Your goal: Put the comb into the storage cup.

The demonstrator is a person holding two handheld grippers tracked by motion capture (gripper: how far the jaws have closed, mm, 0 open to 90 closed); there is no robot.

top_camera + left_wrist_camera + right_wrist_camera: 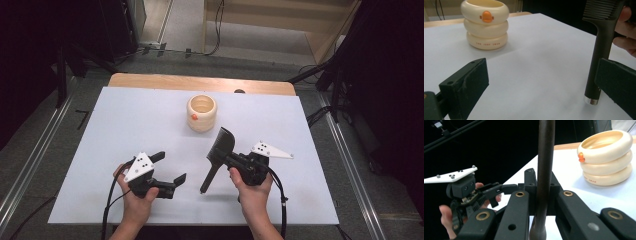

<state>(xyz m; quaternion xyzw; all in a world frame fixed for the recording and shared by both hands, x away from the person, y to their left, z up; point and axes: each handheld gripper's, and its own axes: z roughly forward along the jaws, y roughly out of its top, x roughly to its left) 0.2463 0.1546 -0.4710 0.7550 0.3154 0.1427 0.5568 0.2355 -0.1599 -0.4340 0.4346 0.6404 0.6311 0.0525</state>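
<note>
A white-topped wooden table (150, 81) stands on grey floor (30, 135) amid dark surroundings, pale wooden shelving (280, 20) behind it.

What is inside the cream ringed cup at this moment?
The high view looks into the cream cup and shows a pale inner wall with nothing visible inside. The bottom is partly hidden by the near rim, so a small flat item cannot be ruled out. The comb is outside, in the right gripper.
</note>
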